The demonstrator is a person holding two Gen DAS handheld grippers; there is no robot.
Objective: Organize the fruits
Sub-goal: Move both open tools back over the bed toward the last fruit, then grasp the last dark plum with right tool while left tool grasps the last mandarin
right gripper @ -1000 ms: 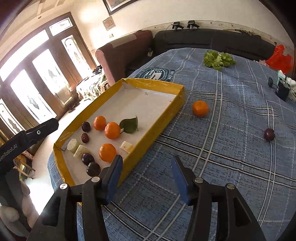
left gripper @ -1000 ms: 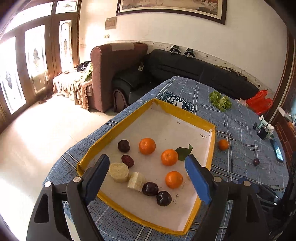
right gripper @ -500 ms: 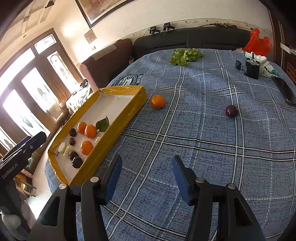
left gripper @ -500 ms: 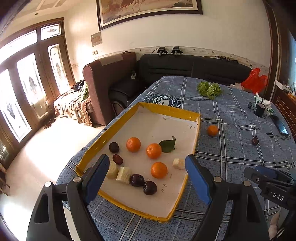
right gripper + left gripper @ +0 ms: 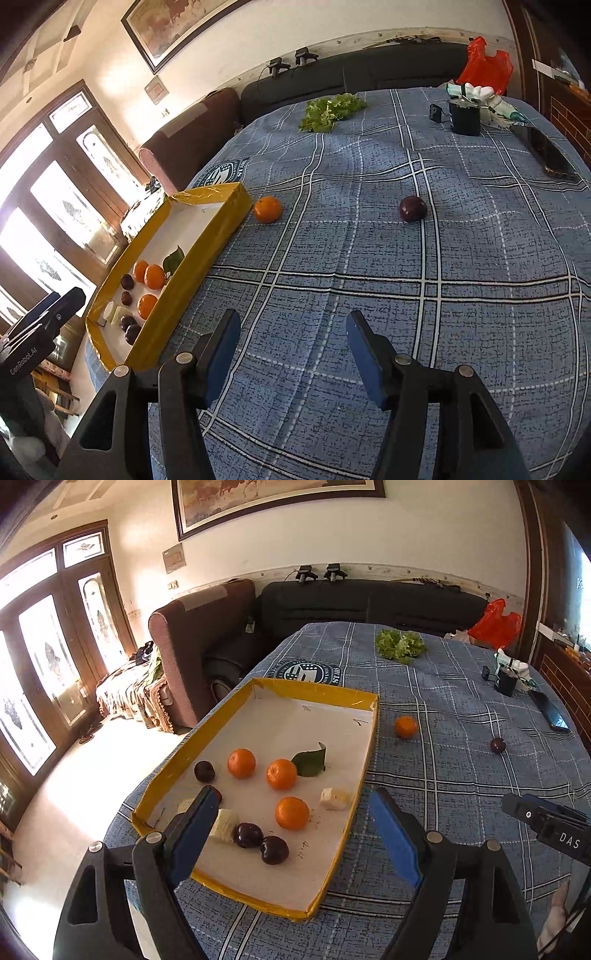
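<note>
Nearest the cameras, both grippers hang above a bench under a blue plaid cloth, each spread wide and empty: the left gripper over the near end of a yellow-rimmed tray, the right gripper over bare cloth. Inside the tray lie three oranges, dark plums, pale cut pieces and a green leaf. Beyond it, loose on the cloth, sit an orange just beside the tray's far corner and a plum, well apart. Farther back are lettuce, a phone, a black sofa and a red bag. Only the right view shows the tray's outer wall; only the left shows its whole floor.
</note>
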